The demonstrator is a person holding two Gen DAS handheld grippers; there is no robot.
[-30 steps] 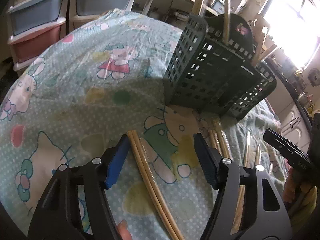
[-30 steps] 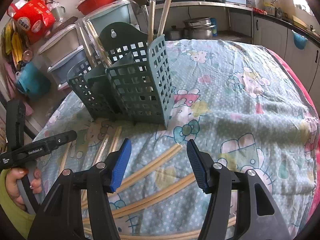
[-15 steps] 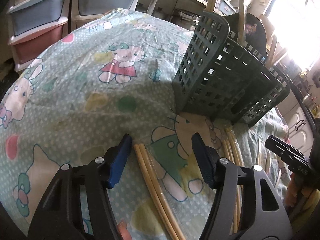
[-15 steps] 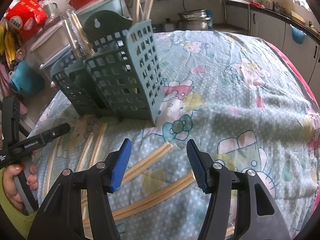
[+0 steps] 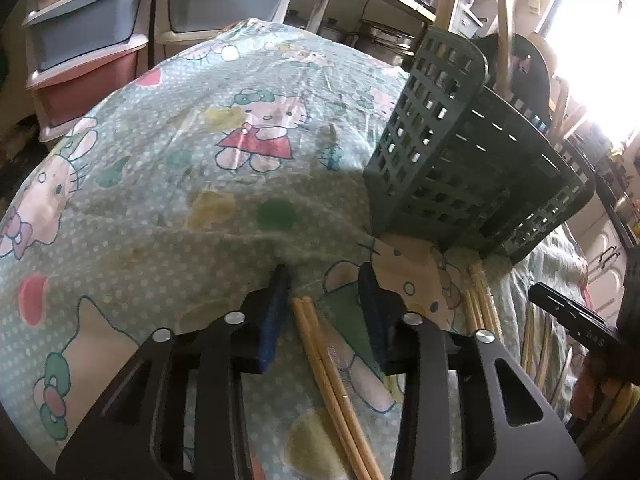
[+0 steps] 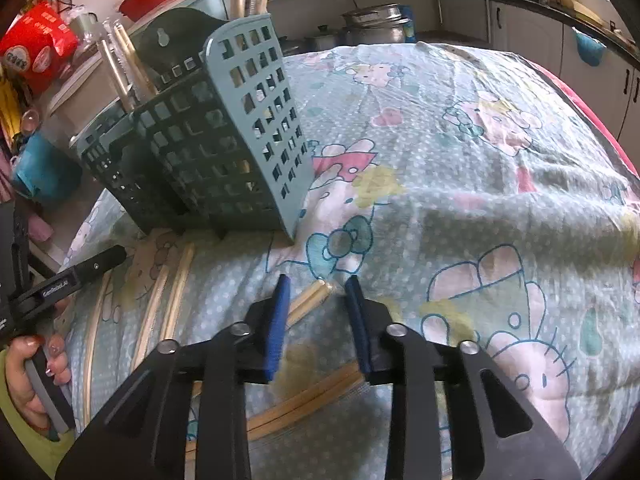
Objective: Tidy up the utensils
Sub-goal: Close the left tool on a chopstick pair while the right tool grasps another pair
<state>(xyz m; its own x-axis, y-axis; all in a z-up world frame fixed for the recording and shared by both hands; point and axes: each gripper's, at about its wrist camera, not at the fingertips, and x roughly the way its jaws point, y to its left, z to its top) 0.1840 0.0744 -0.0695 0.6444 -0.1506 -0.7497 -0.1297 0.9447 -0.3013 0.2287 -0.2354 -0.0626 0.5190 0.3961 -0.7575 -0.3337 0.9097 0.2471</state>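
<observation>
A dark green perforated utensil holder stands on the cartoon-cat tablecloth with several chopsticks upright in it. In the left wrist view, a plastic-wrapped pair of wooden chopsticks lies on the cloth between the jaws of my left gripper. Those jaws are closing, with a gap still on both sides of the pair. In the right wrist view, the tip of another wrapped pair lies between the closing jaws of my right gripper, and the pads do not touch it.
More wrapped chopstick pairs lie in front of the holder and under the right gripper. A person's hand holds the left gripper's handle. Plastic drawers stand behind the table; pots and counters line the back.
Both grippers' jaws have narrowed around their chopstick pairs. Both have come lower and nearer to the cloth, and the holder looms larger in both views.
</observation>
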